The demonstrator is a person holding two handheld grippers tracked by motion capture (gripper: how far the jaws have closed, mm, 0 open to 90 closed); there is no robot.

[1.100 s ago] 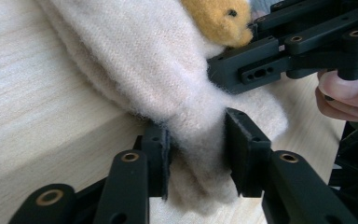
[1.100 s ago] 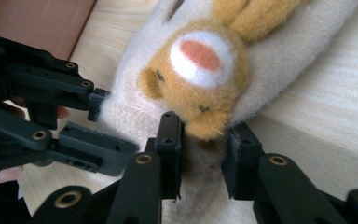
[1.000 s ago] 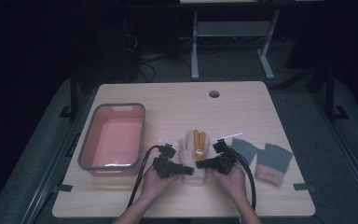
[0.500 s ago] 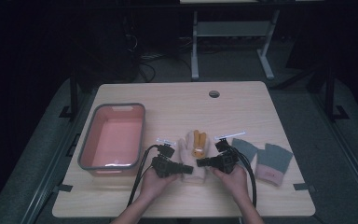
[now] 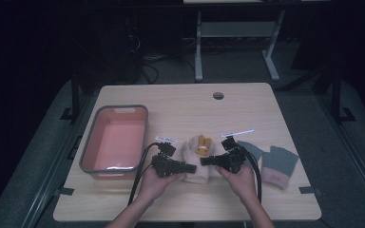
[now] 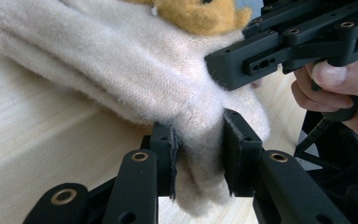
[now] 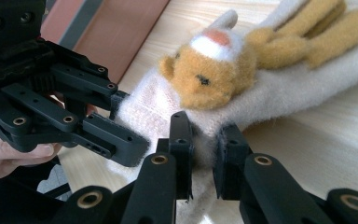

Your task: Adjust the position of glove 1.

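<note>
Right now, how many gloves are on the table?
3. A cream glove with an orange animal on it lies in the middle. Two grey gloves lie at the right: one in the open, one partly behind the right hand-held gripper.

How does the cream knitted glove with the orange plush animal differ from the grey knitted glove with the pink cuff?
The cream knitted glove with the orange plush animal is pinched at its cuff end by both tools, left and right; the grey knitted glove with the pink cuff lies untouched to the right. The cream glove carries a plush figure; the grey glove is plain, with a contrasting cuff. Both are knitted and rest on the wooden table.
</note>
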